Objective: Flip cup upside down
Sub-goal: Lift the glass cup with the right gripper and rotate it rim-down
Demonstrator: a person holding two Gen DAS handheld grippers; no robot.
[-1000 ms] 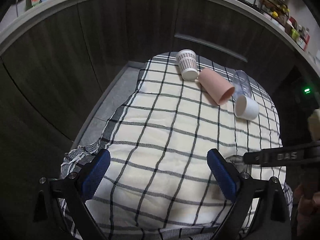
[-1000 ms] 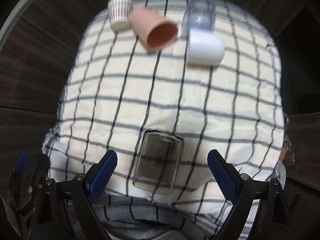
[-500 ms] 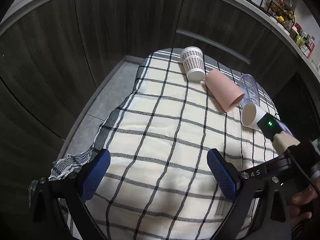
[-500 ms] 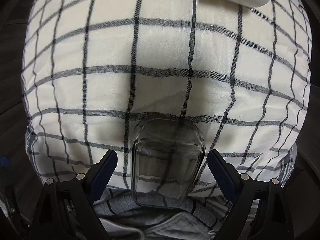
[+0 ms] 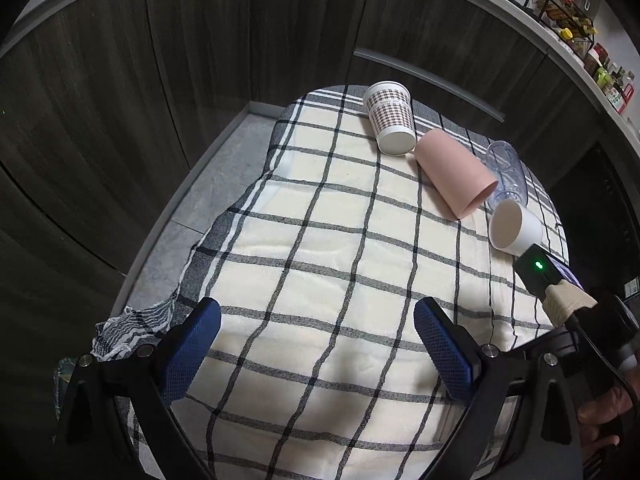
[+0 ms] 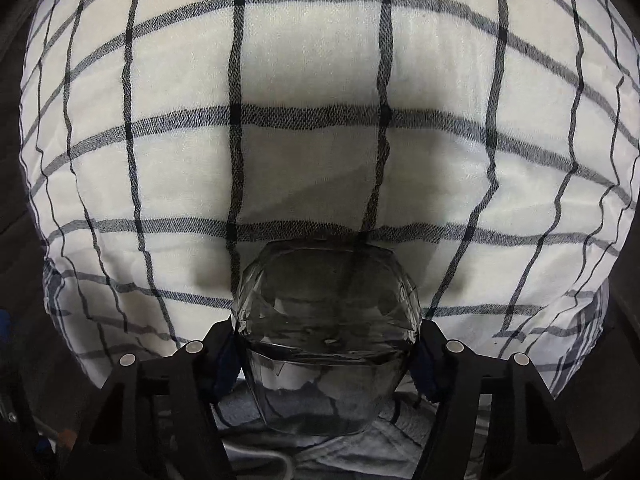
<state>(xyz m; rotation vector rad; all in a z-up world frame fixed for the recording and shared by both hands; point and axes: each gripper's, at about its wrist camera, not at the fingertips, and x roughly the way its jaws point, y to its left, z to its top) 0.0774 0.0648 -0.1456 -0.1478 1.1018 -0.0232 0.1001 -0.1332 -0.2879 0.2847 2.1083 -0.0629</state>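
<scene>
Smoked glass cup (image 6: 326, 320) pinched between our right claw (image 6: 326, 354) pads at the worktop's near edge.
We risk slick faceted walls slipping as we turn it, or cloth (image 6: 312, 80) snagging; our left claw (image 5: 316, 354) hangs wide, empty.

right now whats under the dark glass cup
The checked cloth lies under the dark glass cup. The right tool grips it; the cup's underside is hidden.

Four cups (image 5: 456, 172) on cloth (image 5: 320, 280), far end, before cabinets (image 5: 200, 60).
</scene>
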